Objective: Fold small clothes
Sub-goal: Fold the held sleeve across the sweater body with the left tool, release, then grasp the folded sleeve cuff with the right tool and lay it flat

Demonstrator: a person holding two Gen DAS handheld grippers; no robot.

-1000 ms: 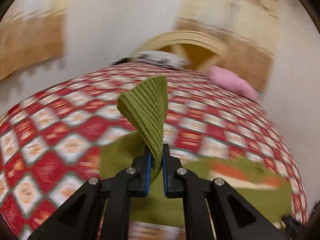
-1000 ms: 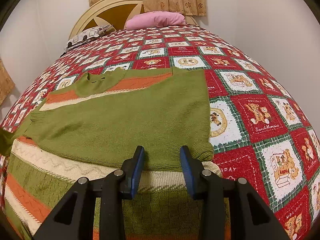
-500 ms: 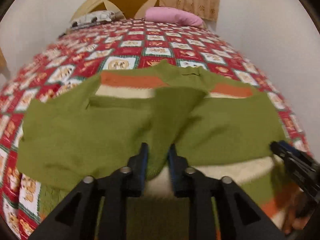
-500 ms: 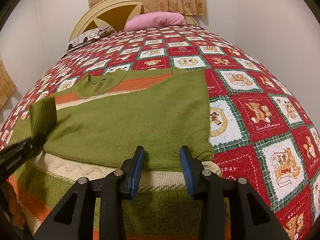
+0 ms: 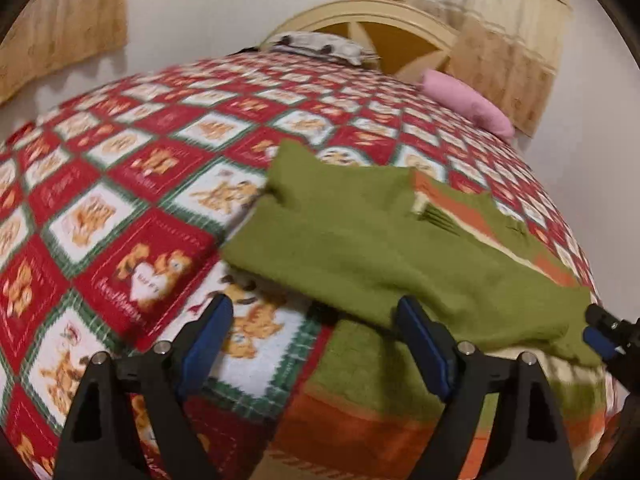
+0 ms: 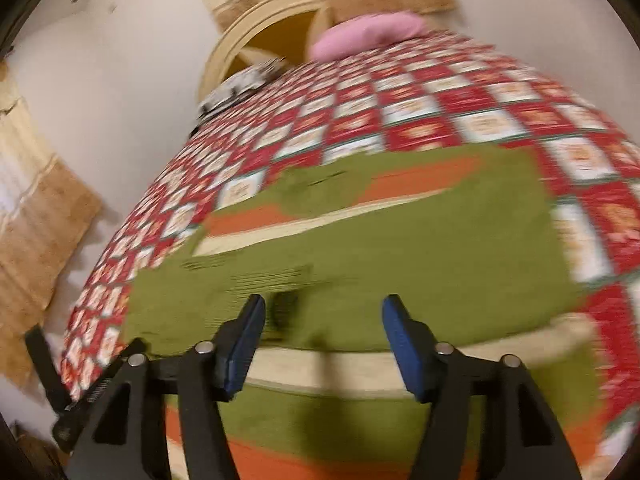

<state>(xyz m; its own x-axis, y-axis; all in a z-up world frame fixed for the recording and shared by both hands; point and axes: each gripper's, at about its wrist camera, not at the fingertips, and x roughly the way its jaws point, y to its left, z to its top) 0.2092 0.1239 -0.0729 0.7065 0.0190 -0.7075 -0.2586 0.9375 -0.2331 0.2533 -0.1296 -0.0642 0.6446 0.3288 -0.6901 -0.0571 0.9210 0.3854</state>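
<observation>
A small green knit sweater (image 5: 380, 256) with orange and cream stripes lies flat on the bed, both sleeves folded in across its chest; it also shows in the right wrist view (image 6: 400, 264). My left gripper (image 5: 316, 340) is open and empty, just above the sweater's left lower part, over its edge and the quilt. My right gripper (image 6: 322, 338) is open and empty above the sweater's lower middle, near the cream stripe. The right gripper's tip shows at the right edge of the left wrist view (image 5: 604, 332).
The bed has a red, white and green patchwork quilt (image 5: 132, 208). A pink pillow (image 5: 468, 102) and a patterned pillow (image 5: 320, 44) lie by the cream headboard (image 5: 384, 20). Walls and curtains surround the bed.
My left gripper carried the left sleeve across the chest, let it go and opened wide. My right gripper opened wider and shifted left. Both views swing and blur.
</observation>
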